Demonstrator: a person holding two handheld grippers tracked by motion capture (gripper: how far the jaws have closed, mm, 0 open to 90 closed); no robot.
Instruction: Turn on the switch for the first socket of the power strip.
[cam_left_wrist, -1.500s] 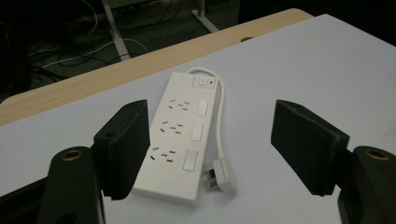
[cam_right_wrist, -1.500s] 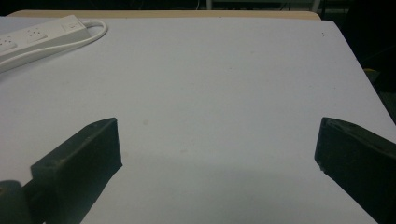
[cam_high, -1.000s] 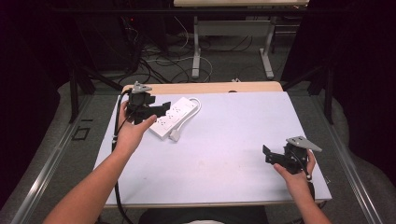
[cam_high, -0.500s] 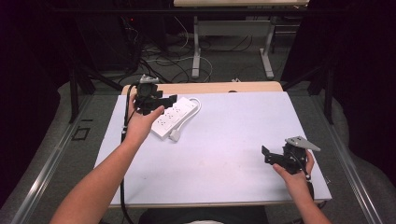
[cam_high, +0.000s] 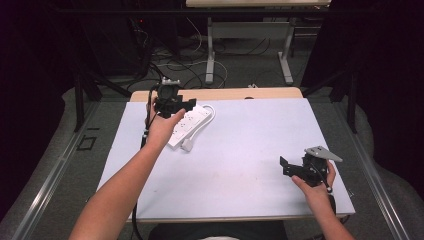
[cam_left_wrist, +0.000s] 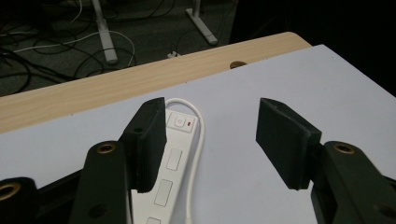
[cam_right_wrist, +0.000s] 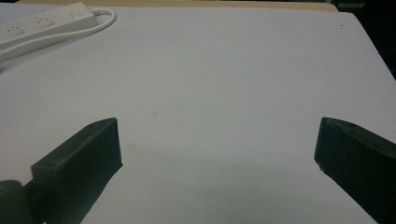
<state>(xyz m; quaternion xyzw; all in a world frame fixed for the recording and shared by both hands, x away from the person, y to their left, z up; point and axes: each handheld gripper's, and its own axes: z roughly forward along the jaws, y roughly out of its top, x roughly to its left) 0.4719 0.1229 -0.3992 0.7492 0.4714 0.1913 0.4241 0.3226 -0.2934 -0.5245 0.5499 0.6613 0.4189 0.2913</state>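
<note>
Up-frame slides the left gripper (cam_high: 181, 103), jaws narrowing yet apart over the power strip (cam_high: 192, 123); right gripper (cam_high: 292, 168) spread wide.

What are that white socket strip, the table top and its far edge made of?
The power strip looks like glossy white moulded plastic, with a smooth sheen and rounded corners. The table cover seems a matte pale sheet, perhaps laminate or paper; I can't tell which. The far edge shows light wood grain, possibly veneer.

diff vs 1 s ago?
The left tongs moved toward the table's far edge, over the switch end of the power strip, and their jaws have just been closing, gripping nothing. The strip and the right tongs, open near the front right corner, stayed put.
</note>
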